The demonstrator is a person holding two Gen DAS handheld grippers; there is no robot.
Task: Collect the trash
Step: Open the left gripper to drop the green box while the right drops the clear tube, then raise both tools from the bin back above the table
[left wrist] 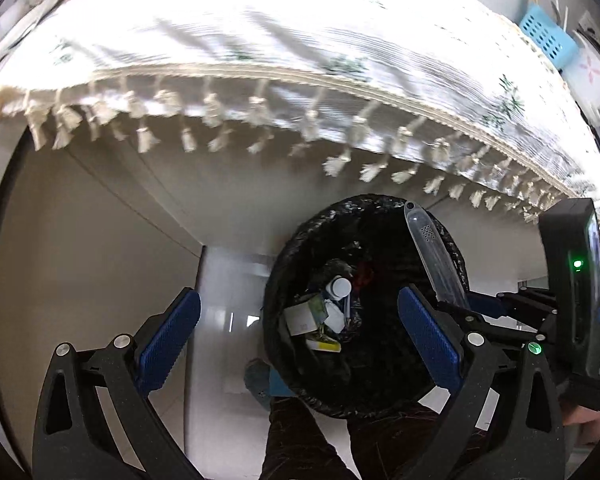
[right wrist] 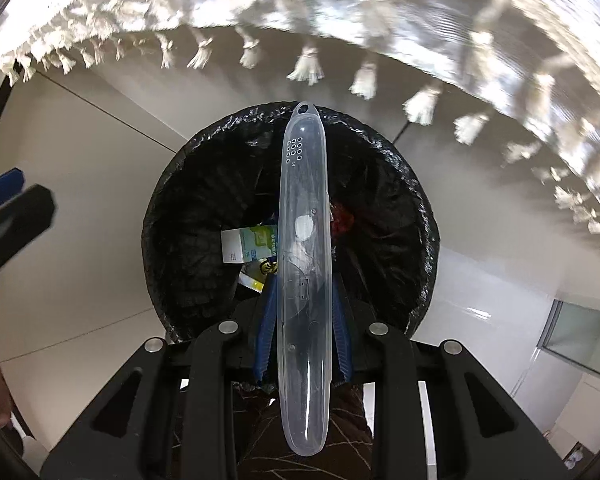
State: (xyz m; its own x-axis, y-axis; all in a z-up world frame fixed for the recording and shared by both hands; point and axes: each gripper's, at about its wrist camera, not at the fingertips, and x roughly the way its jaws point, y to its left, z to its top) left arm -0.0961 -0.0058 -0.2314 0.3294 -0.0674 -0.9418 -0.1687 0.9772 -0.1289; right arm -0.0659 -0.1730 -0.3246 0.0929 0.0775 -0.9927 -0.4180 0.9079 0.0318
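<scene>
A round bin lined with a black bag [left wrist: 296, 248] [right wrist: 188, 184] stands on the floor below the table edge. Inside it lie a white bottle [left wrist: 338, 287], a small carton [left wrist: 305, 315] [right wrist: 249, 245] and other scraps. My right gripper [right wrist: 304, 332] points down over the bin, shut on a long clear plastic toothbrush case [right wrist: 305, 264] [left wrist: 434, 256] that juts out over the bin's mouth. My left gripper [left wrist: 298, 326] hangs above the bin with its blue pads [left wrist: 168, 332] wide apart and nothing between them.
A white tablecloth with tassels [left wrist: 260, 60] [right wrist: 380, 8] overhangs the table edge above the bin. A blue basket [left wrist: 544, 36] sits at the far right of the table. A person's dark patterned trousers [left wrist: 300, 440] and a foot [left wrist: 258, 380] are beside the bin. Pale floor tiles surround it.
</scene>
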